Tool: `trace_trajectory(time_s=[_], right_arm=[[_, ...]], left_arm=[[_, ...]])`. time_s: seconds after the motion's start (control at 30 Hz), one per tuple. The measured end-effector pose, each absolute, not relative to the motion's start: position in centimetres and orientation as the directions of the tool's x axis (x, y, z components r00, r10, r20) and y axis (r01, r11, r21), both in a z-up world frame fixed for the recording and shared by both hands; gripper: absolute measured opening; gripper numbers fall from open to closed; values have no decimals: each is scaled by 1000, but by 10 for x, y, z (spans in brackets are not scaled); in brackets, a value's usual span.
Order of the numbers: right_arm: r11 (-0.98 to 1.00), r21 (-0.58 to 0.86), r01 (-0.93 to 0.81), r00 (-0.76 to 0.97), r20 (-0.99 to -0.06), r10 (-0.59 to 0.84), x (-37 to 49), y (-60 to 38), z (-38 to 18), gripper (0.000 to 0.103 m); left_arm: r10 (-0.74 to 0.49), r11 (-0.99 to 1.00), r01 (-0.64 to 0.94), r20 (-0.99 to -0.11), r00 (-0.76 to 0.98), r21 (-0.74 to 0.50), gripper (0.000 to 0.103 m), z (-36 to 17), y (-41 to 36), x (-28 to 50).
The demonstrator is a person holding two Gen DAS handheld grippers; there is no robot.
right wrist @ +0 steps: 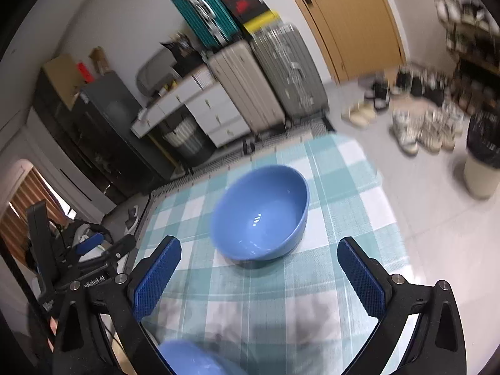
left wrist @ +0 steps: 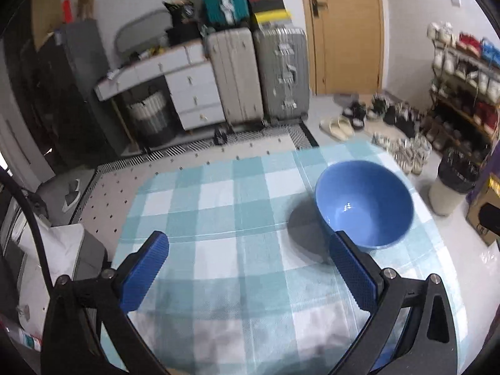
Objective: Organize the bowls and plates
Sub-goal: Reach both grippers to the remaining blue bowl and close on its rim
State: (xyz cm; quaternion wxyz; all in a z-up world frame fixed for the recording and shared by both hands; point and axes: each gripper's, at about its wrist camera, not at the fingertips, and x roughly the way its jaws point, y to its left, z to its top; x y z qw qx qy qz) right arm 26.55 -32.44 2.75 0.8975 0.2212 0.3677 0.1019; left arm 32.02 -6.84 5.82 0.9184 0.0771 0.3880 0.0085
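blue bowl (right wrist: 261,212) just ahead of gaping right tool (right wrist: 259,268)

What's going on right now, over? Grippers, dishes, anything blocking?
Left gripper open, empty. Right gripper open, empty. Blue bowl upright on checked cloth, ahead of right fingers. Second blue dish at bottom edge. Path clear.

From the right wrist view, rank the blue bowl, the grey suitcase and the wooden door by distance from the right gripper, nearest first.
1. Blue bowl, on the checked cloth just ahead of the right gripper, slightly left of centre.
2. Grey suitcase, on the floor beyond the table.
3. Wooden door, behind, to the right.
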Motion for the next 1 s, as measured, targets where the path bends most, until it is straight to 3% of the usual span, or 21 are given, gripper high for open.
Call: trace_trajectory(time_s=[0.23,0.4,0.53,0.6,0.63,0.67,0.73,0.9,0.93,1.0], right_arm=[[850,519,91,573,-725,382,356,-337,-31,101],[873,478,94,530,-766,363,383,-330,-52,92],[893,445,71,492,-795,356,399,-326,-69,78],[893,445,74,478,-801,360,404,-325,-76,63],[892,445,77,471,-805,361,407,-325,-80,49],[894,441,76,462,-810,361,410,-325,-83,41],[897,436,65,459,-812,362,412,-324,-87,34],[904,424,60,461,-815,352,414,-320,-89,21],[909,411,63,459,-821,339,414,-320,-89,18],[910,409,68,463,-821,335,415,-321,-88,16]], left_arm=[[14,990,109,-823,568,92,103,19,-98,386],[1,995,86,-859,512,52,103,-9,-105,419],[-45,996,89,-895,444,-6,102,-31,-111,437],[-70,994,102,-901,429,-28,102,-38,-114,442],[-71,994,104,-899,431,-29,102,-40,-116,443],[-74,994,108,-899,432,-30,102,-41,-117,444],[-105,991,124,-901,421,-57,100,-43,-121,447],[-198,977,157,-884,423,-144,79,-41,-123,445],[-203,976,161,-886,417,-147,62,-41,-124,444],[-218,971,175,-897,384,-161,38,-45,-126,447]])
